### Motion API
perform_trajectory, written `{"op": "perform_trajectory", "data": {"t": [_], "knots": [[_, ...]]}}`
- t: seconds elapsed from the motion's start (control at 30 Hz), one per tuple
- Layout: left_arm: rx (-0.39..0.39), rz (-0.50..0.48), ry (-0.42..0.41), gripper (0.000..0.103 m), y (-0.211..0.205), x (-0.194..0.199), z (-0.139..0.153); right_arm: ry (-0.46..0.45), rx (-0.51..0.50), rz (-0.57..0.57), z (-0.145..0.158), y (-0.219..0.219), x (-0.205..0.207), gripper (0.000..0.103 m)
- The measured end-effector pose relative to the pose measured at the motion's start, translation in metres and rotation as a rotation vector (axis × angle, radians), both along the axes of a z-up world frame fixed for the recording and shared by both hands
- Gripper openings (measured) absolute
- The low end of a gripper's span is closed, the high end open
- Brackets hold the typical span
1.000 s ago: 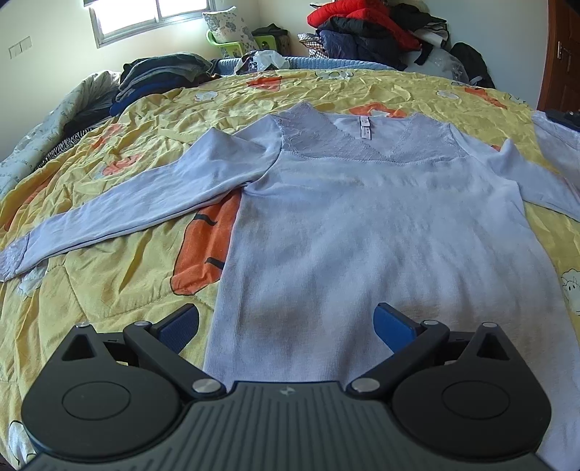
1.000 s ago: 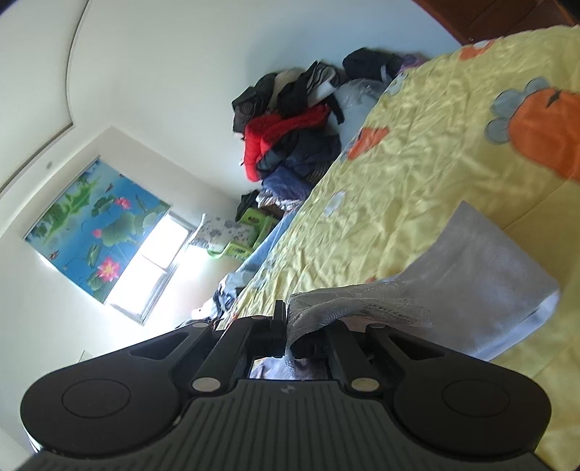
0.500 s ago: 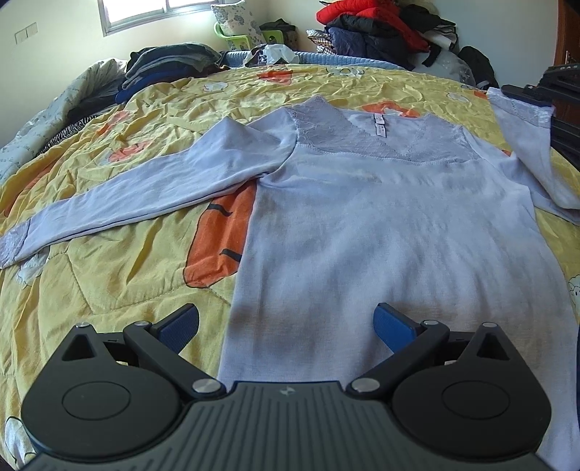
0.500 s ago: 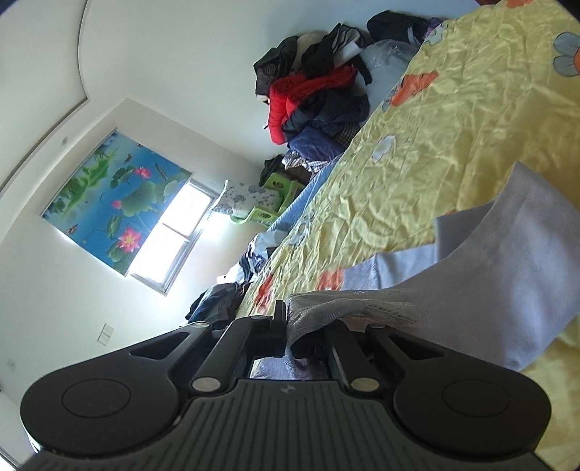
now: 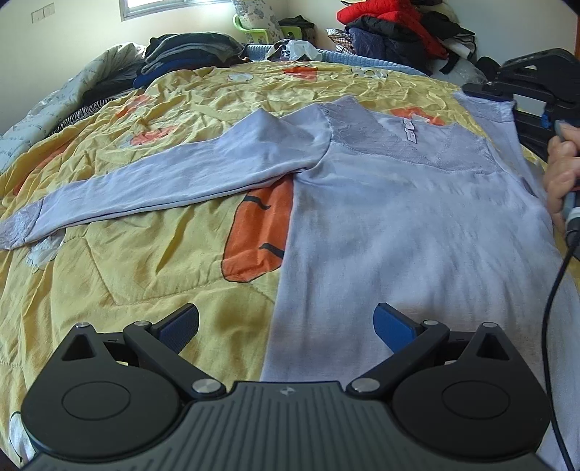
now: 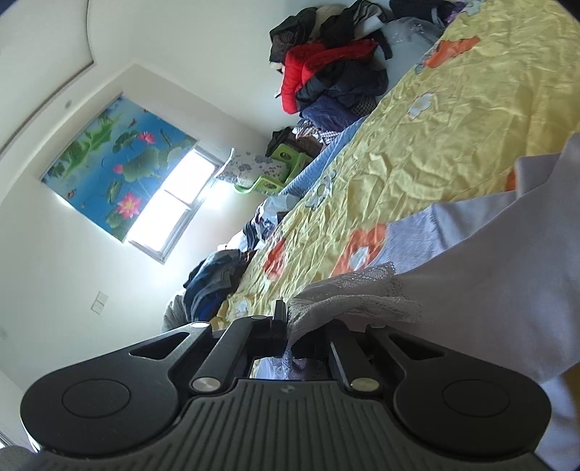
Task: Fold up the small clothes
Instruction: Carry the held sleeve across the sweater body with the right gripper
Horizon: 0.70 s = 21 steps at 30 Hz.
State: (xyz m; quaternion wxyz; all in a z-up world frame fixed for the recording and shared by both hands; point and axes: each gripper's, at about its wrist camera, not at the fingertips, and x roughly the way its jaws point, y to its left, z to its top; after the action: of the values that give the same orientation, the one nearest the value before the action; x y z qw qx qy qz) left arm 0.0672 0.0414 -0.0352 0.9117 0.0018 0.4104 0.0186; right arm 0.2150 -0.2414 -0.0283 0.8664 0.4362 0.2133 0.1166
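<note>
on the yellow quilt with its orange carrot prints, a lavender long-sleeved top lies face up, neckline toward the far side of the bed. its one sleeve stretches flat across the quilt to the left side of the left wrist view, lace cuff at the end. beyond the far edge of the bed sits a heap of dark and red clothes against the wall, a second pile of folded dark garments near the window side, and a green plastic stool beside a patterned cushion. none of these touch the top.

the left gripper hovers low over the hem at the near edge, level with the bed, its blue-padded fingers spread wide with nothing between them; one finger is over bare quilt, the other over the body of the top. the right gripper is rolled steeply to one side and raised, its fingers pressed together on the lace cuff of the other sleeve, which is lifted off the bed and drapes across the right of that view. in the left wrist view the same gripper shows at the far right edge with the person's hand behind it and a black cable trailing down.

the torso of the top lies broad and fairly smooth between the two grippers, and bare quilt runs along the flat sleeve.
</note>
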Motion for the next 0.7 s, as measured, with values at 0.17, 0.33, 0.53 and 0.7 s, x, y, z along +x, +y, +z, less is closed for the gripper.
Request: {"op": "perform_trajectory", "data": {"t": [0.17, 0.33, 0.53, 0.7], "knots": [[-0.012, 0.017, 0.002, 0.103, 0.010, -0.001, 0.000, 0.023, -0.061, 0.044, -0.003, 0.031, 0.016, 0.006], [-0.032, 0.035, 0.006, 0.103, 0.020, -0.001, 0.000, 0.033, -0.133, 0.089, -0.005, 0.062, 0.027, 0.006], [-0.051, 0.052, 0.013, 0.103, 0.029, 0.000, -0.002, 0.040, -0.180, 0.143, -0.007, 0.094, 0.034, 0.006], [-0.054, 0.063, 0.014, 0.103, 0.035, 0.000, -0.003, 0.047, -0.198, 0.191, -0.009, 0.117, 0.039, 0.006]]}}
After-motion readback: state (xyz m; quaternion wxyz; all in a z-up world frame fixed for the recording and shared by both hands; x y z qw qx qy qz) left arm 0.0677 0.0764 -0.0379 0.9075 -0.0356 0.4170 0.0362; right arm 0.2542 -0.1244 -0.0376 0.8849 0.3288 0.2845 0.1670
